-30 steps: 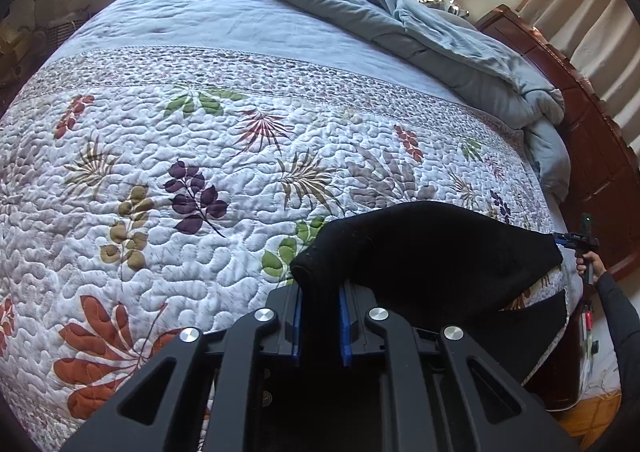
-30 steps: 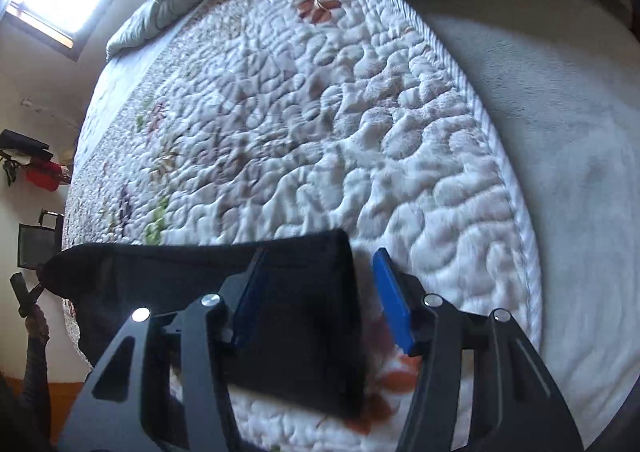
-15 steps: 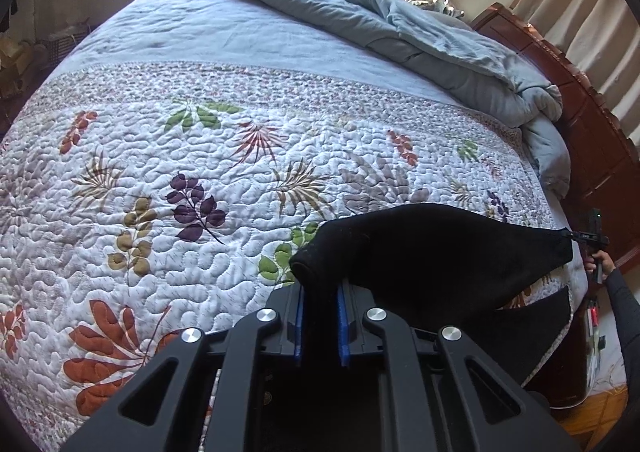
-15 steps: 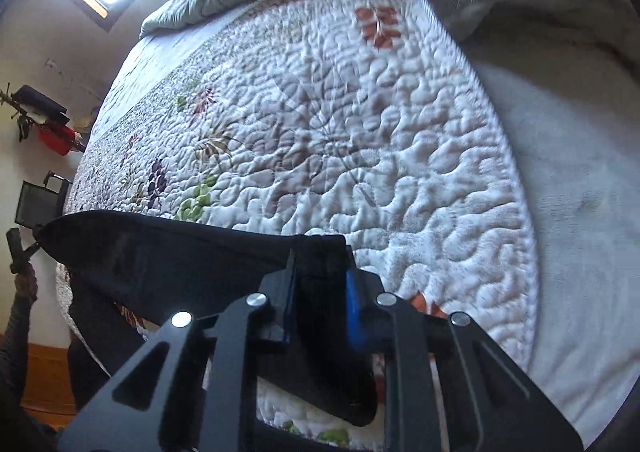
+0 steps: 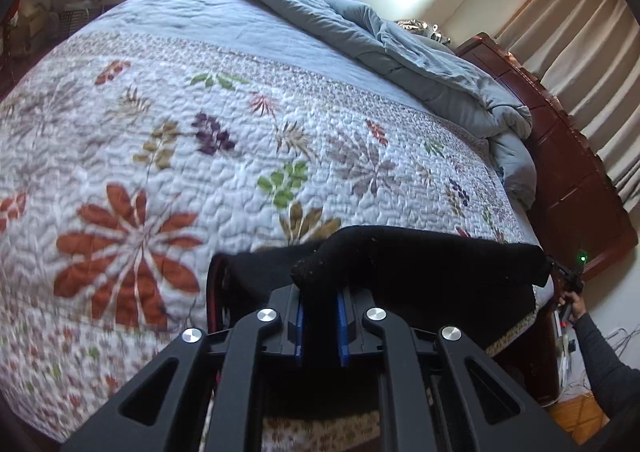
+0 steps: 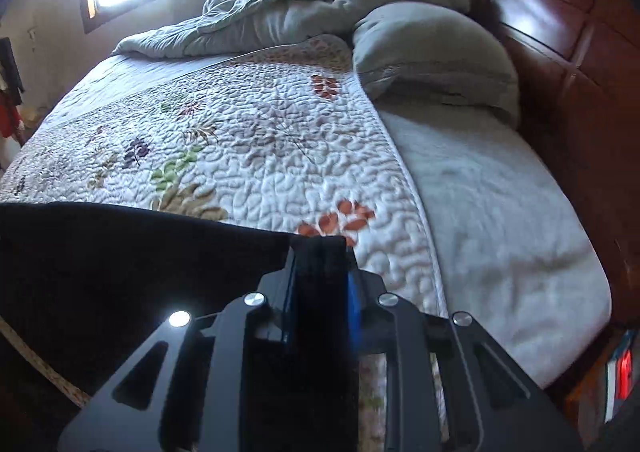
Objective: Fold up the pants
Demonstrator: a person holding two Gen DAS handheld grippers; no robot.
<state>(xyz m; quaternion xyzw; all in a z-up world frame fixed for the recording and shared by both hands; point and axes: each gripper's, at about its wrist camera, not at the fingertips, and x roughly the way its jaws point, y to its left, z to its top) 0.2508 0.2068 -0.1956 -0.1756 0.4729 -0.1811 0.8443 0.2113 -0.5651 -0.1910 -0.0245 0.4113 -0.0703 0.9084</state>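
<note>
Bed (image 5: pixel 280 64), seen from both wrist views: a quilt (image 5: pixel 168 156) printed with leaves covers most of it, a rumpled grey-blue duvet (image 5: pixel 420 52) is pushed toward the wooden headboard (image 5: pixel 580 172), and a pillow (image 6: pixel 432 52) lies at the head end beside a strip of bare sheet (image 6: pixel 500 212).

Pants (image 5: pixel 420 264): black, stretched between the two claws along the near edge of the bed, with a lower layer lying on the quilt beneath the raised fold.

Right claw (image 6: pixel 320 284): a second ago its jaws stood wide around a corner of the pants; they have just been closing and now pinch that black corner narrowly between the blue pads. Left claw (image 5: pixel 320 316): clamped tight on a bunched end of the pants, as it was a second ago.

Change: both hands have carried the cloth across the bed, so more of the quilt shows behind the lifted edge and the headboard now fills the right view. Judged from this, the step in hand is drawing the held edge over the lower layer to make a fold; the fold is not yet laid.

Room: the quilt ahead is open and flat. The limits are the near bed edge, where the pants overhang slightly on the right, and the duvet and pillow well beyond.
</note>
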